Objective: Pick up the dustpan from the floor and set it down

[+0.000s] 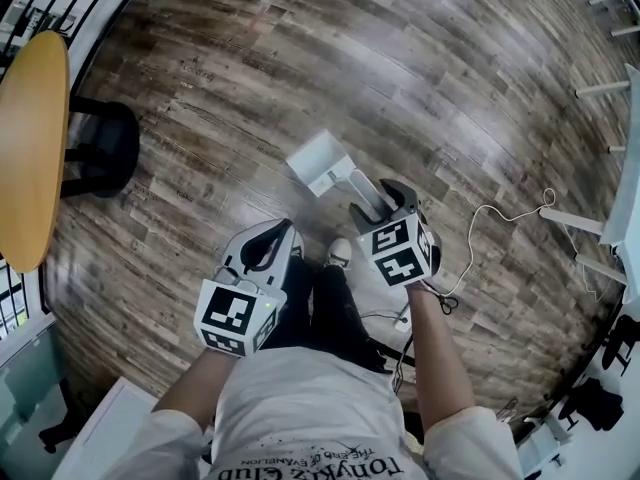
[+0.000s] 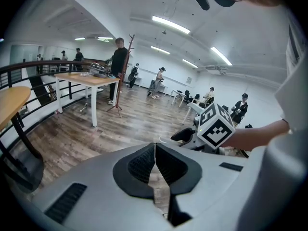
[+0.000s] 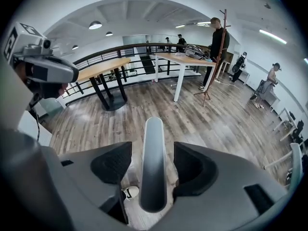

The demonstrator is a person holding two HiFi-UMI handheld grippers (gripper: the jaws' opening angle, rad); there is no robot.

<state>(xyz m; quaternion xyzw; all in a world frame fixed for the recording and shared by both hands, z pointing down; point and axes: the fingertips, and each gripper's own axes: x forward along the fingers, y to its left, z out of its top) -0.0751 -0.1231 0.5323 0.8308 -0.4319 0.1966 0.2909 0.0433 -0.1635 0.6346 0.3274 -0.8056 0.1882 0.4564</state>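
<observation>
A white dustpan (image 1: 322,161) lies on the wooden floor just ahead of the person's feet, its long pale handle (image 1: 362,190) slanting back toward me. My right gripper (image 1: 378,203) is down over that handle. In the right gripper view the handle (image 3: 154,143) runs straight between the wide-apart jaws of the right gripper (image 3: 153,166), and neither dark pad (image 3: 113,163) presses on it. My left gripper (image 1: 278,236) hangs to the left of the handle, apart from the dustpan. The left gripper (image 2: 155,161) has its jaws closed together with nothing between them.
A round wooden table (image 1: 30,148) with a black base (image 1: 100,148) stands at the left. A thin white cable (image 1: 500,213) trails over the floor at the right, near white furniture legs (image 1: 600,223). The person's shoe (image 1: 340,253) is right behind the handle.
</observation>
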